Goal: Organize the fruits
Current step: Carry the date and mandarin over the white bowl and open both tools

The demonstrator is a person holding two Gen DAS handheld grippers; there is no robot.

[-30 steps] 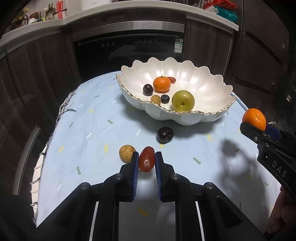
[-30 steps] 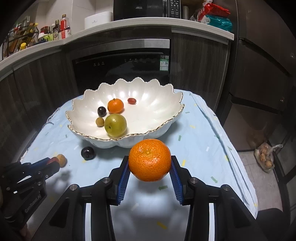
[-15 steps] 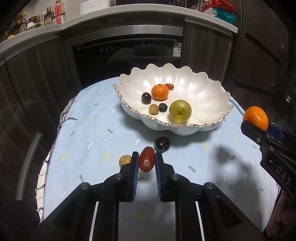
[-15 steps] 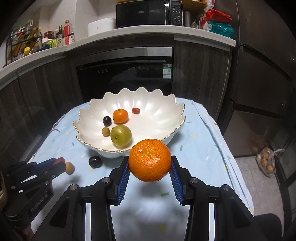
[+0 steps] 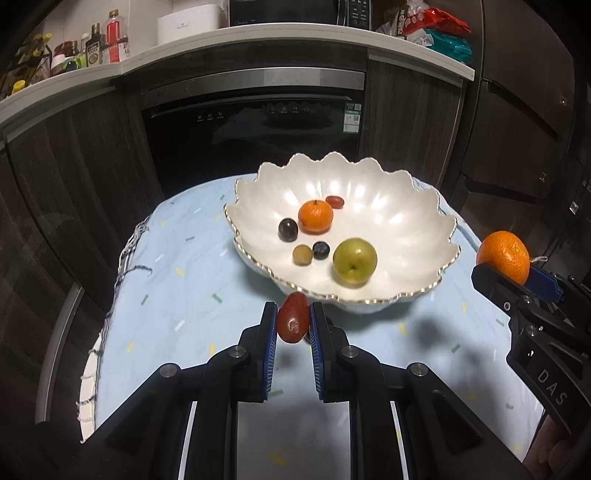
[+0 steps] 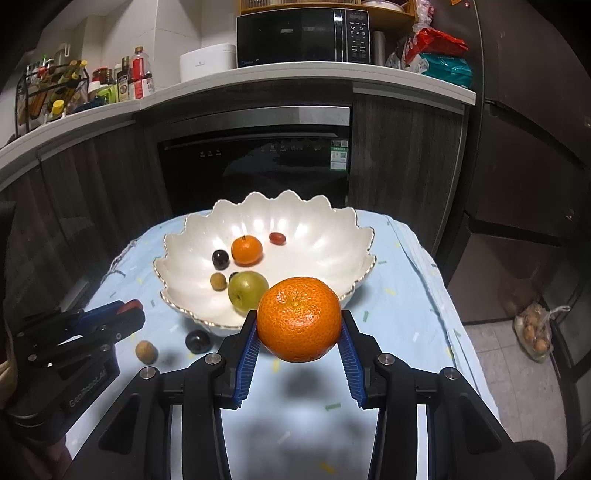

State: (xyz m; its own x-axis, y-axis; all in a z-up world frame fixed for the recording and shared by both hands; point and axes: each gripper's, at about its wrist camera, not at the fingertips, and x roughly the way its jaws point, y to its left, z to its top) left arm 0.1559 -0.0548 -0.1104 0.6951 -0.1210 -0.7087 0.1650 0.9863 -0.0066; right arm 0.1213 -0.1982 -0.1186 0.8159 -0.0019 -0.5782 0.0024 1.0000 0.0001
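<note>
Tablecloth: bowl with 6 fruits, 2 jaws clamping date, tangerine.

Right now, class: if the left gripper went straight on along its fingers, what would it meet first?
Probably the near rim of the white bowl. The left gripper, shut on a red fruit, points just below that rim. Depth is unclear, so it might pass over.

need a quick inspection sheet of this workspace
surface: table under pale blue confetti-print cloth
job's things: white scalloped gold-rimmed bowl holds six fruits, including small orange mandarin and green apple; dark plum and tan longan on cloth
clutter: nothing seen
grippers: left tool shut on red oblong fruit; right tool shut on large orange mandarin
cables: nothing seen
surroundings: black microwave, bottles, dishwasher
</note>
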